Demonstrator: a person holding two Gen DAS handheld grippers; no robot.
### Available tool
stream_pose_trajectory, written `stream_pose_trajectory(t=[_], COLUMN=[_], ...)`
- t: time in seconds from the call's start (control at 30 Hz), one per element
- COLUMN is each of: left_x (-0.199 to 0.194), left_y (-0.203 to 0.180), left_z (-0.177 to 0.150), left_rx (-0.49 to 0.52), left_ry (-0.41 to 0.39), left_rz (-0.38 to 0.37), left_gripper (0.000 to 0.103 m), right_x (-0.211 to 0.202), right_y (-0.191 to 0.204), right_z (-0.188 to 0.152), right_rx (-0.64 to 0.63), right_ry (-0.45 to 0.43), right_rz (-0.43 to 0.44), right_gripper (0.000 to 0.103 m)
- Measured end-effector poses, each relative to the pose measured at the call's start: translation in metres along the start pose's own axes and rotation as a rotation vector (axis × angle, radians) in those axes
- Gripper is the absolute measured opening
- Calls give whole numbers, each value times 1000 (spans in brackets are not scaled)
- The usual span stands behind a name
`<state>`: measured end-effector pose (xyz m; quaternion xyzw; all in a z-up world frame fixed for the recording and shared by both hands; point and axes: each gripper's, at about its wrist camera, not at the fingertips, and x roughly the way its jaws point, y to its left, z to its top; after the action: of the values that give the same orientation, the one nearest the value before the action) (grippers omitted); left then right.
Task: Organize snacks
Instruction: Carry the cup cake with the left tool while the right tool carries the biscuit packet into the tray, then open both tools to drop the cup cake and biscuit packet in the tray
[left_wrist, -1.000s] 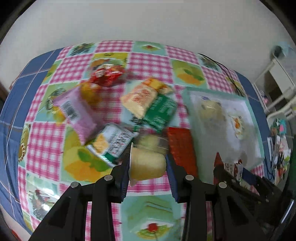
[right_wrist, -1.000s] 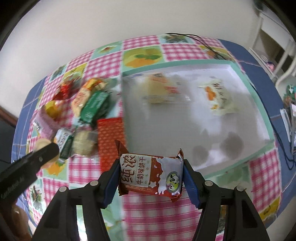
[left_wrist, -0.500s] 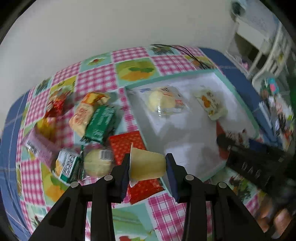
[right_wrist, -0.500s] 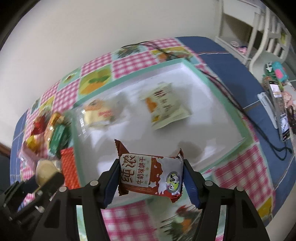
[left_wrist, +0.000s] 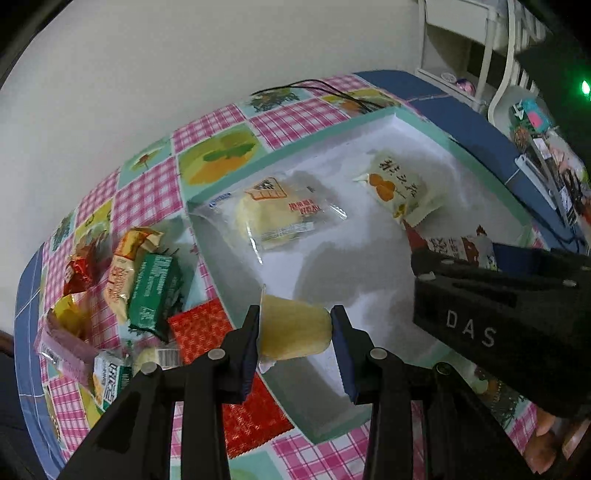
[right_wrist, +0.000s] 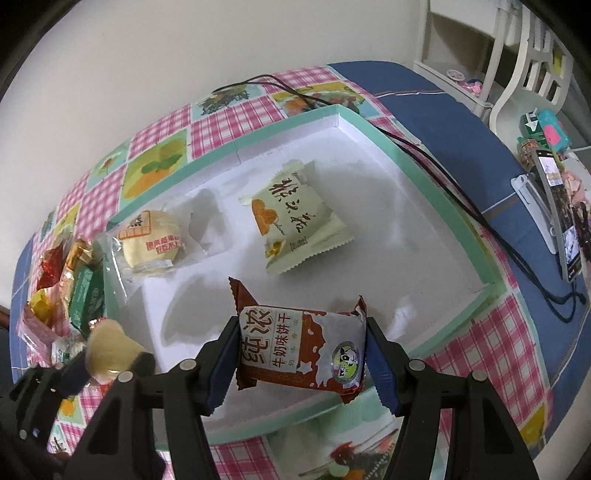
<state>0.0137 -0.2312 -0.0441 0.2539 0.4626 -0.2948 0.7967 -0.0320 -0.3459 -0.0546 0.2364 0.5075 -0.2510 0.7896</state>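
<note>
My left gripper is shut on a yellow jelly cup, held above the near left edge of the white tray. My right gripper is shut on a brown-and-white biscuit packet, above the tray's near part. In the tray lie a clear-wrapped bun and a cream packet; both also show in the right wrist view, the bun and the cream packet. The right gripper's body shows at the right of the left wrist view.
Loose snacks lie left of the tray: a red packet, a green packet, an orange packet, a pink packet. A black cable runs past the tray's right side. A phone on a stand stands at right.
Both grippers have moved right, from over the loose snack pile to over the tray, each still holding its snack. The tray now fills both views.
</note>
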Motion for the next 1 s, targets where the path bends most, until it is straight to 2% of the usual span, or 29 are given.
stream_pose_trajectory(t=[0.4, 0.47, 0.5, 0.63, 0.77, 0.87, 0.9, 1.0], left_x=[1, -3, -5, -12, -15, -14, -14, -14], left_y=[1, 3, 4, 10, 28, 45, 50, 71], left_z=[2, 3, 3, 2, -2, -10, -13, -22], left_rx=[2, -6, -12, -39, -110, -166, -187, -270], left_ry=[-9, -16, -16, -8, 24, 77, 85, 110], left_rz=[-9, -15, -23, -27, -21, 10, 17, 23], left_gripper=[40, 46, 54, 56, 56, 58, 59, 64], right_x=[-1, -2, -3, -5, -11, -17, -18, -21], right_y=[2, 2, 3, 5, 7, 9, 11, 16], right_z=[3, 3, 3, 2, 1, 1, 0, -4], right_rx=[10, 7, 3, -4, -14, -22, -25, -44], right_ry=[-10, -10, -12, -15, -28, -33, -34, -28], right_rz=[12, 14, 16, 20, 9, 15, 13, 5], right_gripper=[67, 68, 69, 69, 69, 74, 77, 78])
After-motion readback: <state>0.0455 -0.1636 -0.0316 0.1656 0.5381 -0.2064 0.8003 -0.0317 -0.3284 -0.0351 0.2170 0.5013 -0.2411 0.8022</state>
